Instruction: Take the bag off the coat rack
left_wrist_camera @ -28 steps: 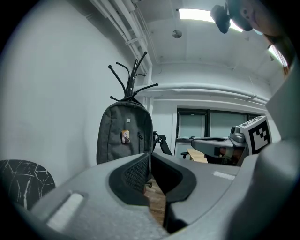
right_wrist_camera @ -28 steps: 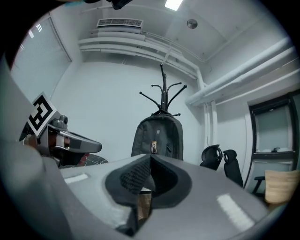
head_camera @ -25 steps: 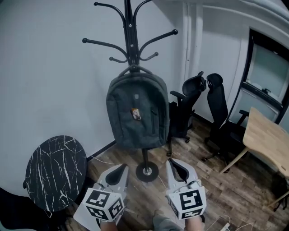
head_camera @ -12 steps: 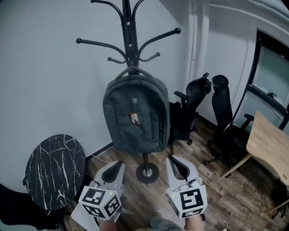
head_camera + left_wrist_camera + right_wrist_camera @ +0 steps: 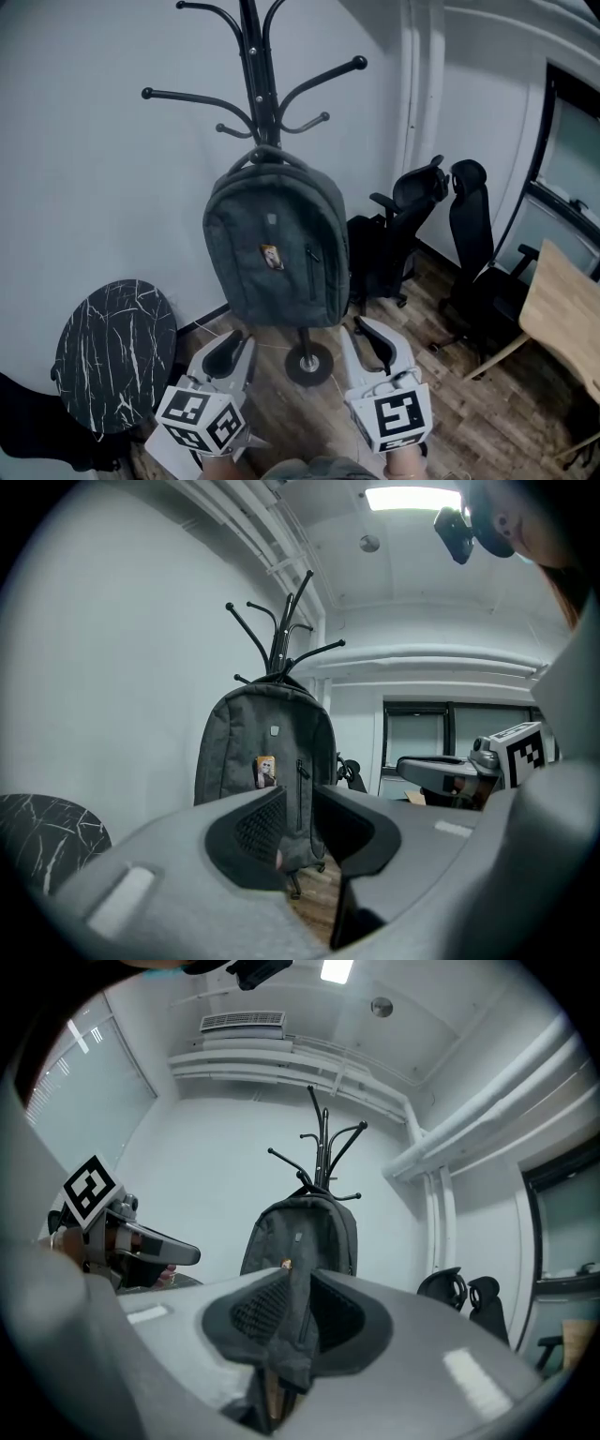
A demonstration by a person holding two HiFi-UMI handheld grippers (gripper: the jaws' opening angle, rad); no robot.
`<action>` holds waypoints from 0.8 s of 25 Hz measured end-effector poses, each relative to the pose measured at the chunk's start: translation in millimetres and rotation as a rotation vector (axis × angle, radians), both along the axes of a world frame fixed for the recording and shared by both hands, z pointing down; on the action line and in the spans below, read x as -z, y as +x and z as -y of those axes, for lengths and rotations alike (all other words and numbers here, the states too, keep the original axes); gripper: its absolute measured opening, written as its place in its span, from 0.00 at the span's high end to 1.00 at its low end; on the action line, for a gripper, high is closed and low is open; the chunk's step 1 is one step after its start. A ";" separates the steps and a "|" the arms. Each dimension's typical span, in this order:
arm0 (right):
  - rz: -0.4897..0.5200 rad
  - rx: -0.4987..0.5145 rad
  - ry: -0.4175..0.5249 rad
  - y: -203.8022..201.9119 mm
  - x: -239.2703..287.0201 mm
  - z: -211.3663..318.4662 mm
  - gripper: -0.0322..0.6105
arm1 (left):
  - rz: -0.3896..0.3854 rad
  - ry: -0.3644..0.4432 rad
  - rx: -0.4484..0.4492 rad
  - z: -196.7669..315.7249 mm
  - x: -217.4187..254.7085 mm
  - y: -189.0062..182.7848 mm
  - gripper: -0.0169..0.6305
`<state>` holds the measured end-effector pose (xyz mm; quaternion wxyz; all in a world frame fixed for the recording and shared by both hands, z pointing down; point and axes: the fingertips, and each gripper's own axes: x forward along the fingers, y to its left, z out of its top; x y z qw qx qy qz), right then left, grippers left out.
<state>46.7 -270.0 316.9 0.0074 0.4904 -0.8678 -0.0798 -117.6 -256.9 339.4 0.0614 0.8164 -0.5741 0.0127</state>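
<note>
We hold the left gripper (image 5: 234, 339) and the right gripper (image 5: 364, 330) side by side, low in the head view, both pointing at the dark grey cloth backpack (image 5: 277, 248). The backpack hangs by its top loop on the tall black metal coat rack (image 5: 255, 75), close to the white wall (image 5: 84, 178). A small picture tag sits on its front.

The left gripper's jaws have just been opening. They now stand a little way apart, with a narrow gap, and nothing is in it. The right gripper's jaws have just been opening too, and they also stand a little apart and hold nothing. In both gripper views we see the backpack through the gap, but it is farther off and the jaws do not touch it.

A round black tabletop with white marble lines (image 5: 112, 352) stands to the left. Two black office chairs (image 5: 398, 234) stand to the right on the brown wooden floor (image 5: 469, 412).
</note>
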 end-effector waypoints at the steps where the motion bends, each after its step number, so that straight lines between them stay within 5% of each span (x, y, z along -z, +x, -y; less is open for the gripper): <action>1: 0.000 0.003 -0.002 1.2 -0.2 3.2 0.83 | 0.002 -0.002 0.009 1.6 0.1 -1.2 0.82; 20: -0.036 -0.032 0.000 5.0 7.5 69.9 0.74 | 0.022 0.001 0.094 58.6 14.5 -45.7 0.69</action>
